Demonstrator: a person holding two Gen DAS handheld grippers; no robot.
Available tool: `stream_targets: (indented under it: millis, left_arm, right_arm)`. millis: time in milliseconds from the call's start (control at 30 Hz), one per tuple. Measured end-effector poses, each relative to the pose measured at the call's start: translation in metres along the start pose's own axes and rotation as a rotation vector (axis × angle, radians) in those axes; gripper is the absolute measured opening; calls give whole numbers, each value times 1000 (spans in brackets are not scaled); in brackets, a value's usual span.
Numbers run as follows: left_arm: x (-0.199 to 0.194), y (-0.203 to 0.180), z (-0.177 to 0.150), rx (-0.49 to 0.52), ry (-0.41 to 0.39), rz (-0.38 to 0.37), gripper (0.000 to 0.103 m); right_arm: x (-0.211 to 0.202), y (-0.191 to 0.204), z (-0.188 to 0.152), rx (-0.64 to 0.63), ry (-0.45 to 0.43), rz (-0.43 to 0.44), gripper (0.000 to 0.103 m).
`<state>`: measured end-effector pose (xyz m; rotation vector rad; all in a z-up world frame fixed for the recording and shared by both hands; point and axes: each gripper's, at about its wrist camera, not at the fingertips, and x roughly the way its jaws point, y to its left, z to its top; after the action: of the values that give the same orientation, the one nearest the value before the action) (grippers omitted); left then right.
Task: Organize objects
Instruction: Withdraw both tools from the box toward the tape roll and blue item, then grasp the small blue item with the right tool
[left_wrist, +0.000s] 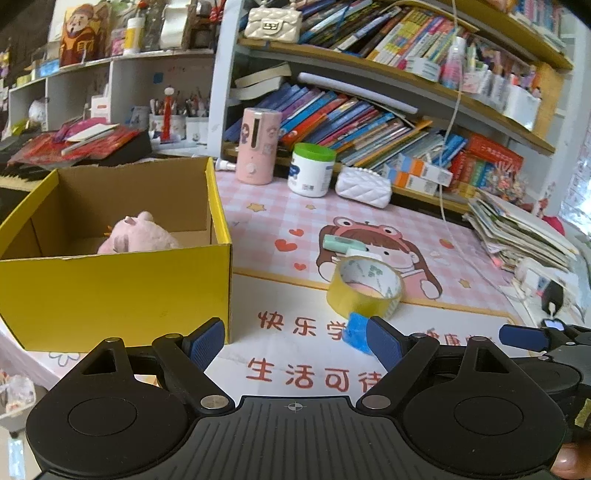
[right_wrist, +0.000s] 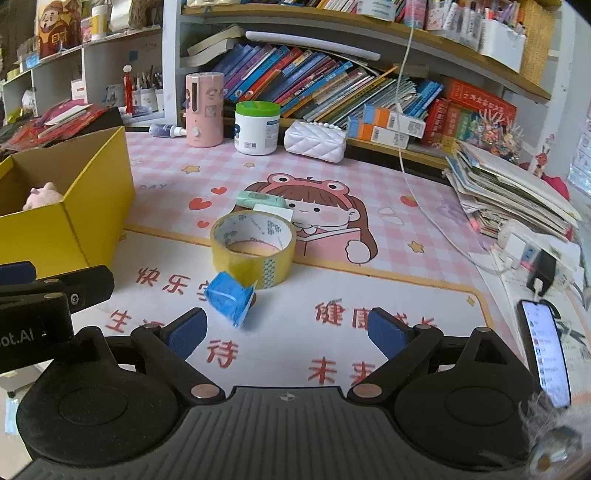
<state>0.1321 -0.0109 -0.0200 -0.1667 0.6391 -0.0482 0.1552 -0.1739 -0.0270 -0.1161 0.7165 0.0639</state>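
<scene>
A yellow cardboard box (left_wrist: 110, 288) stands at the left of the desk with a pink plush toy (left_wrist: 138, 234) inside; both show in the right wrist view too, the box (right_wrist: 55, 232) and the toy (right_wrist: 42, 197). A yellow tape roll (left_wrist: 364, 288) (right_wrist: 253, 245) lies mid-desk. A small blue wrapped packet (left_wrist: 356, 332) (right_wrist: 229, 301) lies just in front of the roll. A mint green item (left_wrist: 341, 243) (right_wrist: 260, 199) and a white card (right_wrist: 273, 212) lie behind the roll. My left gripper (left_wrist: 295, 345) is open and empty, beside the box. My right gripper (right_wrist: 286, 332) is open and empty, just short of the blue packet.
A pink cartoon desk mat (right_wrist: 406, 295) covers the desk. At the back stand a pink cylinder device (right_wrist: 204, 109), a green-lidded white jar (right_wrist: 257, 127) and a white quilted purse (right_wrist: 316, 140). Bookshelves rise behind. A paper stack (right_wrist: 509, 192) and a phone (right_wrist: 545, 350) lie at right.
</scene>
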Motion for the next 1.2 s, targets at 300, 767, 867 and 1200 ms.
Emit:
stream_targets:
  millis: [300, 767, 867, 1200]
  left_arm:
    - [15, -2, 2, -50, 17, 68, 86]
    - [20, 1, 0, -107, 41, 197, 86]
    - [20, 2, -1, -118, 42, 224, 86]
    - [21, 2, -2, -135, 52, 278, 86]
  right_arm:
    - [32, -5, 14, -50, 32, 58, 94]
    - [67, -4, 22, -89, 85, 182, 91]
    - [74, 0, 24, -101, 99, 216, 87]
    - [111, 13, 25, -160, 182, 318, 59]
